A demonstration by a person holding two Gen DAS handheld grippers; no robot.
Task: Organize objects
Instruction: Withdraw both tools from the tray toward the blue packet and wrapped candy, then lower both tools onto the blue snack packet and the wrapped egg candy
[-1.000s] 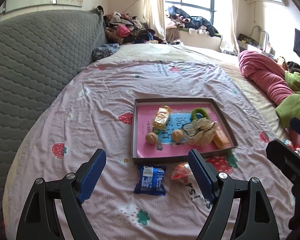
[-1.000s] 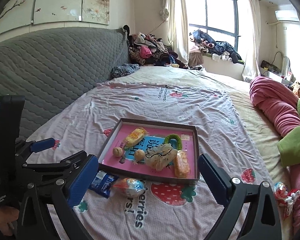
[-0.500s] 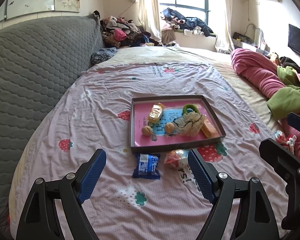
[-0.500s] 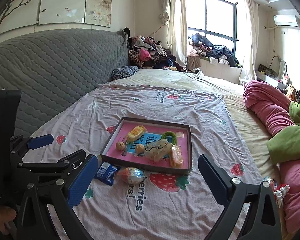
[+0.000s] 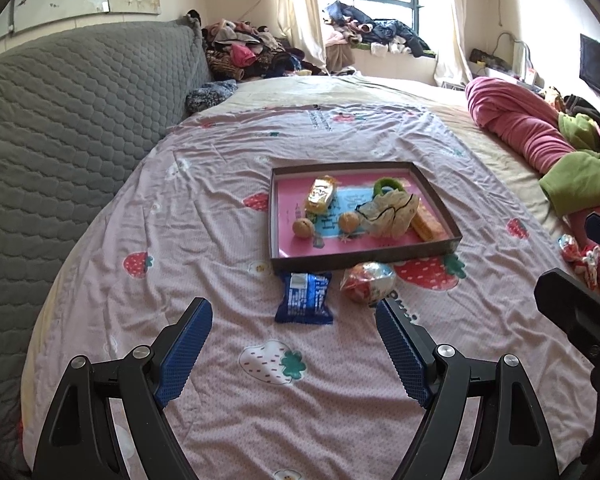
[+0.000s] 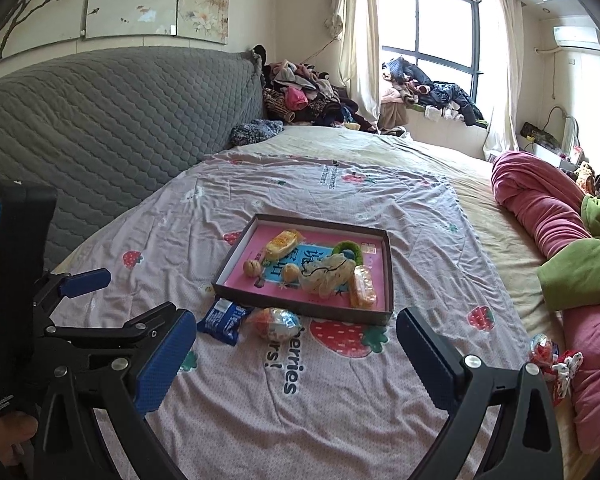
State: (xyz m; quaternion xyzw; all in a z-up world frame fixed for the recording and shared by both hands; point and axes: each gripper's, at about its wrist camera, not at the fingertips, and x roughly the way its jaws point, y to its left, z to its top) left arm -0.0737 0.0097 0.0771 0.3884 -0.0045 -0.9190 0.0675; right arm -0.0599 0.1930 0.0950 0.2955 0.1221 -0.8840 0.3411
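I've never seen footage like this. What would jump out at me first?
Probably the shallow brown tray with a pink floor, mid-bed on the strawberry sheet, filled with snacks. A blue packet and a foil-wrapped egg lie just outside its near edge. Both black, blue-padded claws frame the bottom, open and empty.

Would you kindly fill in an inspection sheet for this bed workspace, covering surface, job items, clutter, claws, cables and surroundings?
Surface: bedsheet with strawberry print, wrinkled.
Job's things: tray holds a yellow packet, two walnuts, a green ring, a mesh pouch and an orange packet. Blue packet and foil egg lie on the sheet in front of the tray.
Clutter: wrapped sweets by the pink blanket.
Claws: left claw and right claw both open, empty, above the sheet.
Cables: one by the far wall.
Surroundings: grey headboard, clothes pile, window.
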